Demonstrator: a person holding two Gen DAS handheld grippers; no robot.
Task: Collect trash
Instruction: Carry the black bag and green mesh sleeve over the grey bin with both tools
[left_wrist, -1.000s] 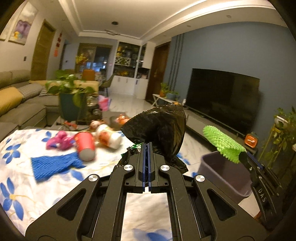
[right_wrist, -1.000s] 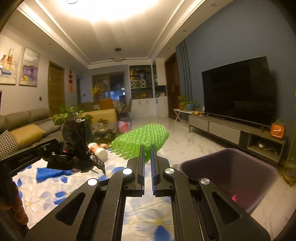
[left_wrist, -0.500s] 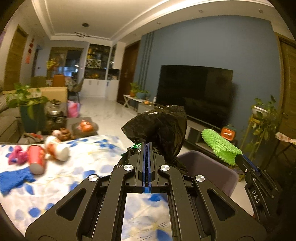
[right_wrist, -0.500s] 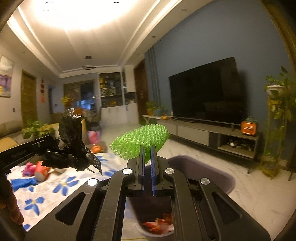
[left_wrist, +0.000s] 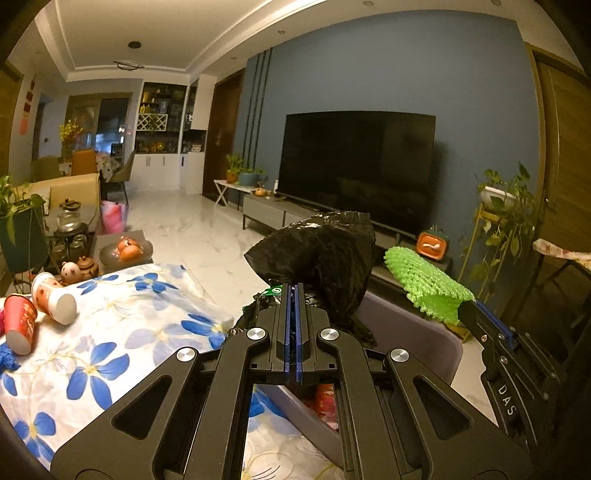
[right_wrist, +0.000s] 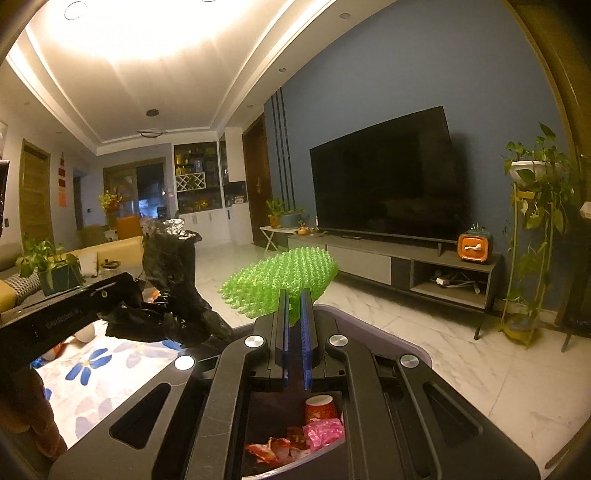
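My left gripper (left_wrist: 294, 291) is shut on a crumpled black plastic bag (left_wrist: 325, 258) and holds it over the near edge of the purple trash bin (left_wrist: 417, 332). My right gripper (right_wrist: 294, 295) is shut on a green foam net (right_wrist: 280, 280) and holds it above the same bin (right_wrist: 413, 345). The bin holds a red cup (right_wrist: 320, 408), pink wrap and other scraps. The bag also shows in the right wrist view (right_wrist: 173, 295), and the green net in the left wrist view (left_wrist: 424, 288).
A table with a blue-flowered cloth (left_wrist: 122, 332) lies to the left, with a red cup (left_wrist: 18, 328) and a white cup (left_wrist: 53, 299) on their sides. A TV stand (right_wrist: 399, 262) and a plant stand (right_wrist: 532, 258) are beyond the bin.
Both grippers have swung right, from over the flowered table to over the purple bin, each still holding its item. The bin's contents now show under the right gripper.
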